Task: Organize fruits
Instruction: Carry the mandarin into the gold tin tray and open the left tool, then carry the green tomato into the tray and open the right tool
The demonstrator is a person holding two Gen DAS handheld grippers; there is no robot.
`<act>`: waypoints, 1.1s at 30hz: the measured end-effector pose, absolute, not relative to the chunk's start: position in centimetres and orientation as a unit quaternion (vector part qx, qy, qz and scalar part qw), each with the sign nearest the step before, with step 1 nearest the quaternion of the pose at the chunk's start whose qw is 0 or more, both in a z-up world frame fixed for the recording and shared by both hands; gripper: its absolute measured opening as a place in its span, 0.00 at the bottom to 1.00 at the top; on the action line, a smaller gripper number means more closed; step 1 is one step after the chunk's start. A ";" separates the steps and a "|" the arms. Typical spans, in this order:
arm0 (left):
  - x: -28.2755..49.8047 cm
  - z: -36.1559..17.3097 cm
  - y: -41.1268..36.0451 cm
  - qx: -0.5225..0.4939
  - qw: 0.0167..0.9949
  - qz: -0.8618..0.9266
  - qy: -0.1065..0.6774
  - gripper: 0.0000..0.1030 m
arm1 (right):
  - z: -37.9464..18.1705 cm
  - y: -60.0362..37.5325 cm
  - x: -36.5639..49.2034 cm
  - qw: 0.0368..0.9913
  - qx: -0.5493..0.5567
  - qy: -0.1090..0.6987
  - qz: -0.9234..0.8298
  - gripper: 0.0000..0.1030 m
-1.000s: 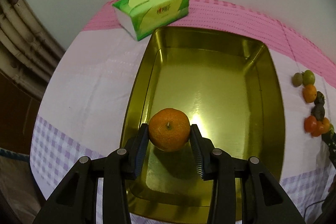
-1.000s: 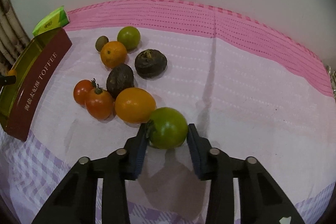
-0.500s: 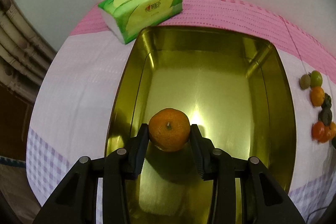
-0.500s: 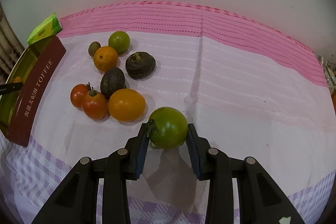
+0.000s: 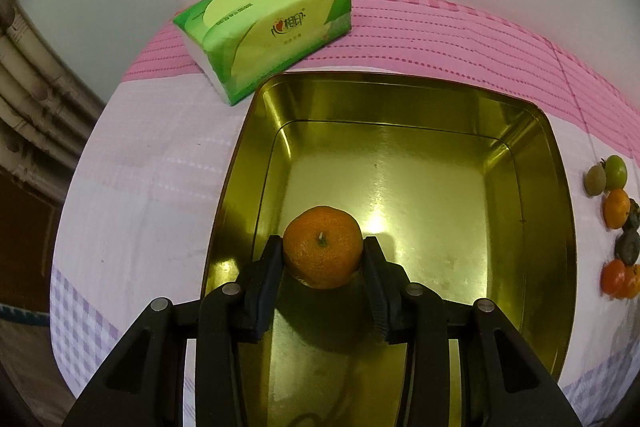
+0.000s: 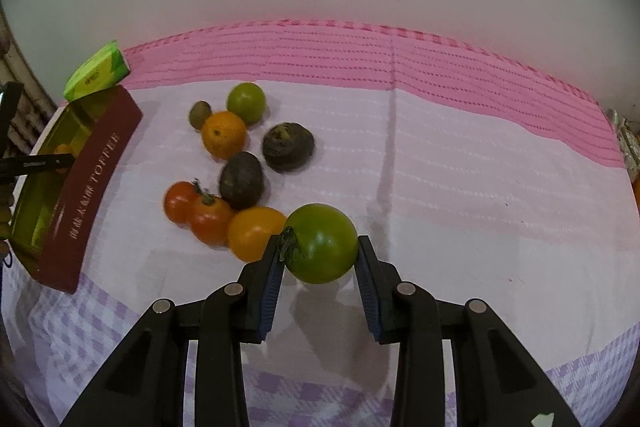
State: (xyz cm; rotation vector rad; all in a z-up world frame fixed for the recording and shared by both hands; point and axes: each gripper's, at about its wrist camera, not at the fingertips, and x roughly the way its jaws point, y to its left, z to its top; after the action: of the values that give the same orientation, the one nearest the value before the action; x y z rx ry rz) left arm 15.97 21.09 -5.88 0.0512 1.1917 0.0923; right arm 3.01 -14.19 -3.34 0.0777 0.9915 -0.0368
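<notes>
My left gripper (image 5: 323, 254) is shut on an orange mandarin (image 5: 322, 246) and holds it low inside the gold tin (image 5: 400, 99), near its front left. My right gripper (image 6: 320, 254) is shut on a green tomato (image 6: 323, 242) and holds it above the cloth, just right of a yellow-orange tomato (image 6: 252, 233). Several fruits lie in a cluster on the cloth: two red tomatoes (image 6: 200, 211), two dark fruits (image 6: 242, 185), an orange (image 6: 223, 134), a green tomato (image 6: 246, 102) and a kiwi (image 6: 199, 114). The tin shows at the left of the right wrist view (image 6: 72, 115).
A green tissue pack (image 5: 266, 27) lies behind the tin's far left corner, by the wall. The tin's dark red "TOFFEE" side (image 6: 90, 187) faces the fruit cluster. The table's left edge (image 5: 60, 227) drops to pipes and a dark floor.
My left gripper has moved forward and lower into the tin with the mandarin. My right gripper has lifted the green tomato off the cloth and pulled back from the cluster.
</notes>
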 end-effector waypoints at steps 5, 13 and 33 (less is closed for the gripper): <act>15.9 -5.7 21.1 0.027 0.828 0.051 0.558 0.45 | -2.4 -12.5 3.0 0.883 0.032 0.468 0.003 0.32; 13.0 -2.6 21.8 0.021 0.848 0.044 0.528 0.61 | -0.9 -6.9 4.9 0.885 0.019 0.459 0.071 0.32; 5.9 -0.1 30.0 -0.066 0.852 0.147 0.498 0.65 | -1.2 11.1 10.7 0.864 -0.062 0.455 0.206 0.32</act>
State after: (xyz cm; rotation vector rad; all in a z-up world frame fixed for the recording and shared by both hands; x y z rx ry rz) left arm 5.88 30.01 -0.07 -0.1388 1.0475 0.3097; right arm 10.69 11.08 -1.22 -0.1308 0.9540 0.4319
